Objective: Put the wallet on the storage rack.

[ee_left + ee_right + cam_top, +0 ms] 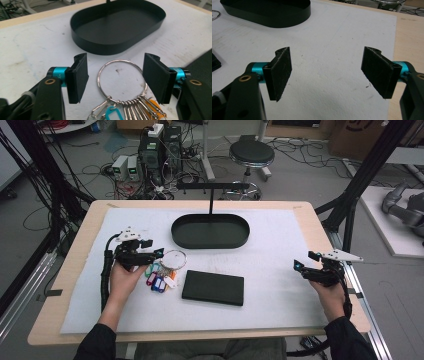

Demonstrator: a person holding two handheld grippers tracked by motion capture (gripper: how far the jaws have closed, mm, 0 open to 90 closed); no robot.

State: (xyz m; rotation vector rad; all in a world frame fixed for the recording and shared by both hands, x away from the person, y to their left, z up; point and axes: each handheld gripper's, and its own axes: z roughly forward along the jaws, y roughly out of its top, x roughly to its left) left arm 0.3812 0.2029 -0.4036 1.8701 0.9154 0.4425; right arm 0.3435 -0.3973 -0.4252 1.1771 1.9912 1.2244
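Left tongs (115,78) spread, straddling the key ring (121,80) – lined up to pinch it; right tongs (327,75) spread, idle on the mat (332,50)

A wooden desk (75,285) covered by a white mat (280,245) stands on a grey floor (310,175). Behind it are a round black stool (251,154), computer boxes (160,147) and tangled cables (105,170). Black frame posts (362,175) rise at both sides. A white platform (390,227) lies to the right.
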